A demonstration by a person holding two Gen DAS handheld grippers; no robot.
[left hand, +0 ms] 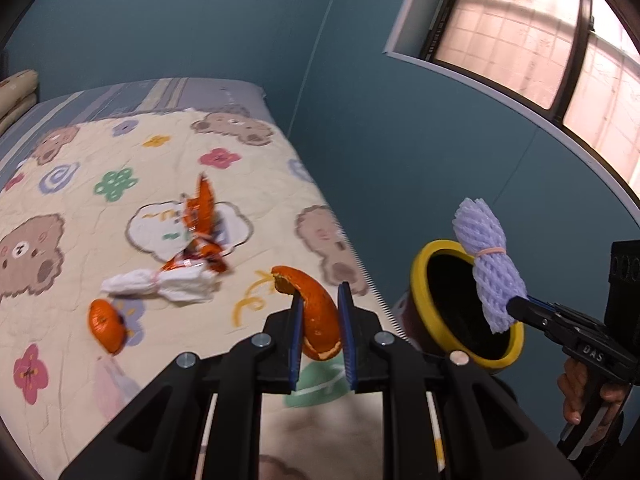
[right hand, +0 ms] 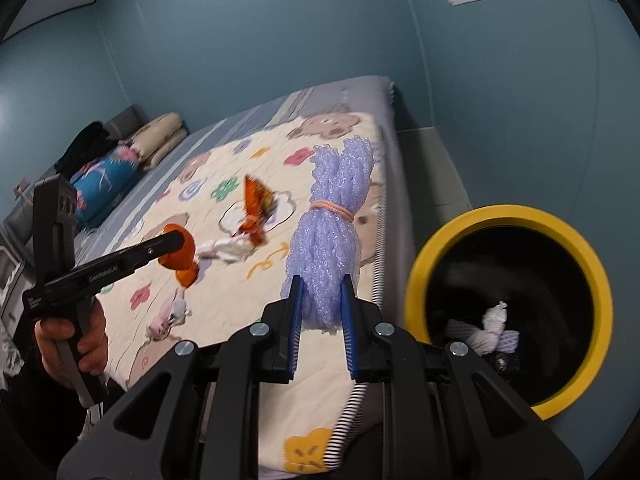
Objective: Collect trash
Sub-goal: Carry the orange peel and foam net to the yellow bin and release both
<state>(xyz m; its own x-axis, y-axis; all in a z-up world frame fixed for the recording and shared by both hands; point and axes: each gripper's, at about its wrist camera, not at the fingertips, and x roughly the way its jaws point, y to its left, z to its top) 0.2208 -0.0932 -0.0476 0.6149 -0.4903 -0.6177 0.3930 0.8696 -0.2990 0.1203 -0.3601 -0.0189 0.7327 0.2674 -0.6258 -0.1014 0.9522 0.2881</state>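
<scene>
My left gripper (left hand: 320, 296) is shut on a curved orange peel (left hand: 316, 312) and holds it above the bed's near edge; it also shows in the right wrist view (right hand: 176, 254). My right gripper (right hand: 320, 288) is shut on a purple foam fruit net (right hand: 328, 236) tied with a rubber band, held just left of the yellow-rimmed trash bin (right hand: 416, 264). In the left wrist view the net (left hand: 488, 260) hangs over the bin's rim (left hand: 420, 276). On the quilt (left hand: 80, 160) lie an orange snack wrapper (left hand: 202, 220), a white tied tissue (left hand: 160, 286) and another orange peel (left hand: 106, 324).
The bin holds a white crumpled tissue (right hand: 492, 328). It stands on the floor between the bed's edge (right hand: 380, 240) and the blue wall (left hand: 400, 140). Pillows (right hand: 160, 140) and a folded blue blanket (right hand: 104, 180) lie at the bed's far end.
</scene>
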